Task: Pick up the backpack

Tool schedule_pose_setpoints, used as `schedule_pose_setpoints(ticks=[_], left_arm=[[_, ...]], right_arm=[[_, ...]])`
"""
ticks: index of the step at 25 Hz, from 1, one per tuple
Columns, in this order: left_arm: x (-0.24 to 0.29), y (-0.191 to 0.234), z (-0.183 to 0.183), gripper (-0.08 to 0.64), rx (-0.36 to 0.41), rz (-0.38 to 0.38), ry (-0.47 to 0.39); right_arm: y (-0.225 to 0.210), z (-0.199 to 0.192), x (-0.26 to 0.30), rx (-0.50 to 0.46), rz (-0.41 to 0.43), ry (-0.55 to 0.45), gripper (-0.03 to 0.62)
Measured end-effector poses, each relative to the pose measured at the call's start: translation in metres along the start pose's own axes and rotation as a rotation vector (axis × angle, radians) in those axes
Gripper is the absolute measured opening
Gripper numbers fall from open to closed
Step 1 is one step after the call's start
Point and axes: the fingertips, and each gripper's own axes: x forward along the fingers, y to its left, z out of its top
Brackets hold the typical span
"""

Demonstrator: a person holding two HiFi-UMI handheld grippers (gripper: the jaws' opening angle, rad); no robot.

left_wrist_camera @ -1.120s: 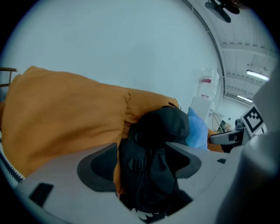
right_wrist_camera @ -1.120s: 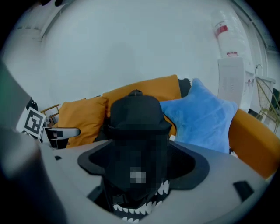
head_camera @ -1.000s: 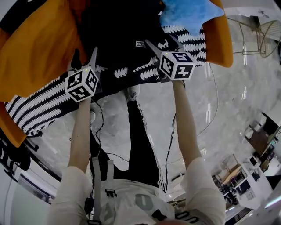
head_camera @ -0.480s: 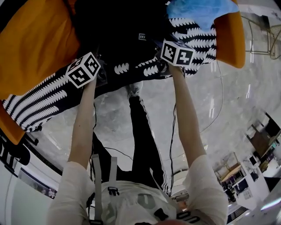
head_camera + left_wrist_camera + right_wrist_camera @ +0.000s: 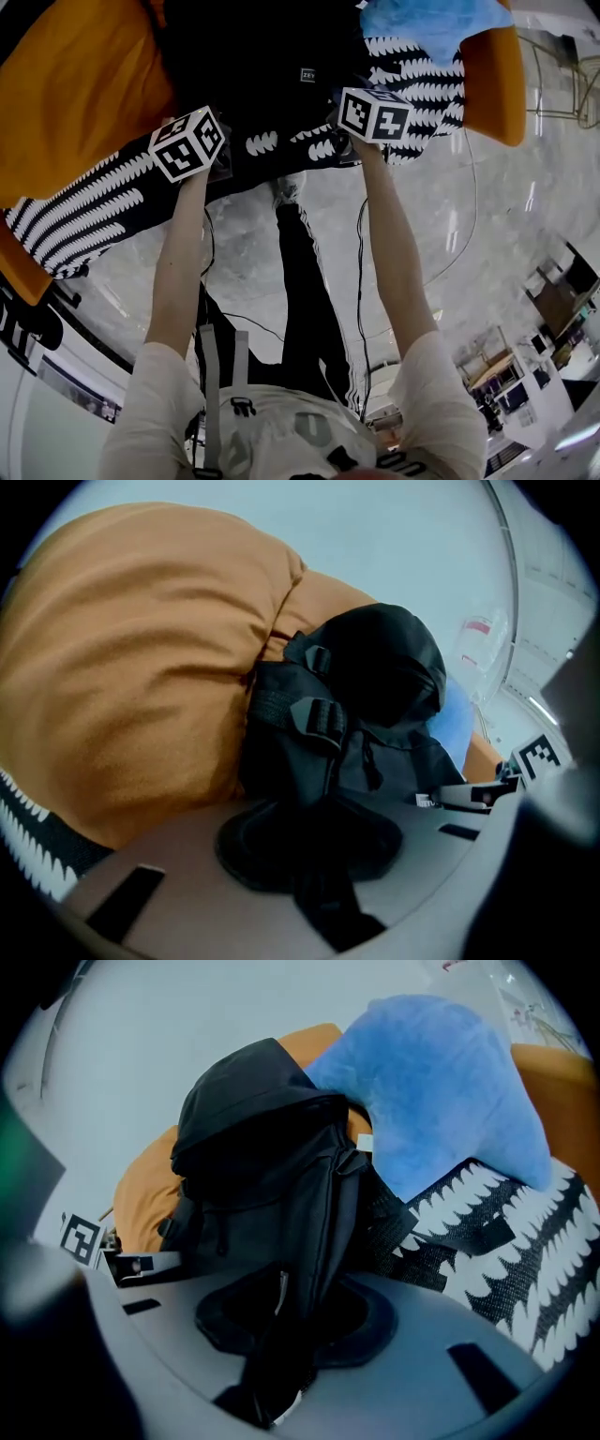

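Two tongs in use, both clamped. Left tongs (image 5: 323, 883): jaws pressed together on a black strap or fold at the bottom of the backpack (image 5: 375, 677), with the dark fabric bunched on the jaw pad. Right tongs (image 5: 281, 1354): jaws likewise closed tight, pinching a fold of the backpack's black fabric with a thin pale edge showing in it.

Head view: both of the person's arms reach forward. The left marker cube (image 5: 187, 142) and right marker cube (image 5: 377, 113) sit just over the near edge of the table (image 5: 84, 220), here a seat covered in black cloth with white scalloped stripes. The cubes are well apart, one at each lower side of the backpack.

Backpack position: upright, at the middle of the table and toward its far edge. Top is rounded and dark; a buckle (image 5: 314, 714) and webbing are visible on the left-facing side. An orange cushion (image 5: 122, 667) touches it on the left end of the table. A blue plush cushion (image 5: 441, 1091) leans against it on the right end, lying over the patterned cloth. A second orange cushion (image 5: 487, 80) is at the far right corner.

Cannot tell whether the backpack's base is touching the table or clear of it. Pale marbled floor (image 5: 450, 244) shows below the near edge.
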Motion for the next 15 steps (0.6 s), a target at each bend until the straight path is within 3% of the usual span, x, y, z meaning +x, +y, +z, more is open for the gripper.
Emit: schedule_pose_setpoints(ticks=[6, 15], left_arm=[[-0.021, -0.022, 0.019, 0.038, 0.074, -0.025, -0.022], [-0.105, -0.059, 0.109, 0.031, 0.101, -0.075, -0.125]], right_arm=[[0.013, 0.018, -0.022, -0.030, -0.055, -0.047, 0.097], [0.075, 0.106, -0.105, -0.123, -0.103, -0.143, 0.092]])
